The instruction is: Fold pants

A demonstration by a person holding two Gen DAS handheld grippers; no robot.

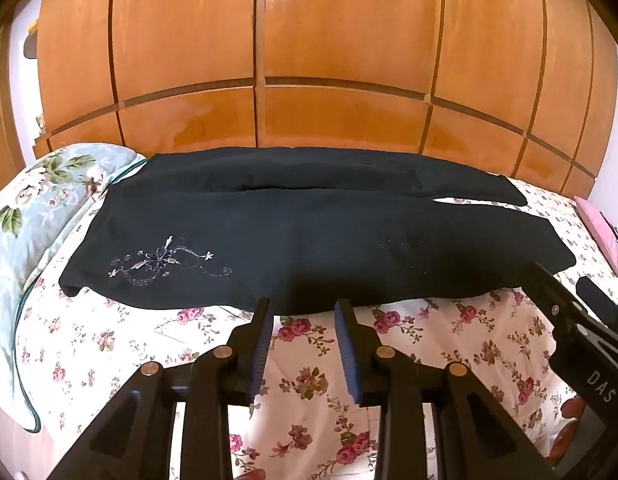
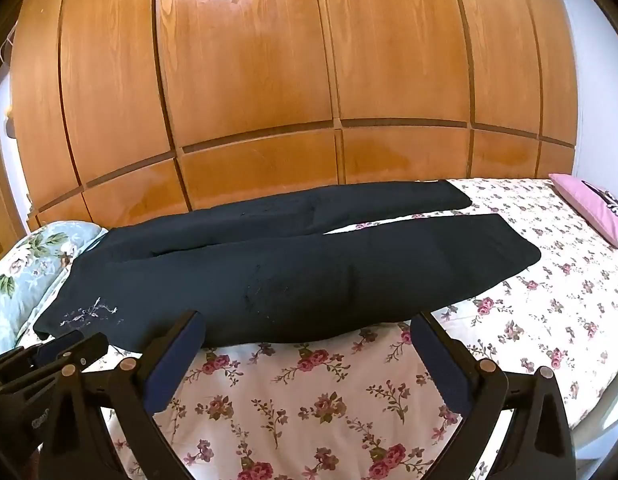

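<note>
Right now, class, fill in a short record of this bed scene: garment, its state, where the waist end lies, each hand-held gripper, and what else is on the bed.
garment: black pants with pale embroidery
state: laid flat, legs side by side, unfolded
waist end: toward the floral pillow
surface: flowered bedsheet
left hand-held gripper: open, at the pants' near edge, holding nothing
right hand-held gripper: open wide, near edge, holding nothing
also there: pink cushion
behind: wooden wardrobe

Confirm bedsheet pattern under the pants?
White bedsheet with pink and maroon rose sprigs, lying under the black pants; clearest in the right wrist view.
</note>
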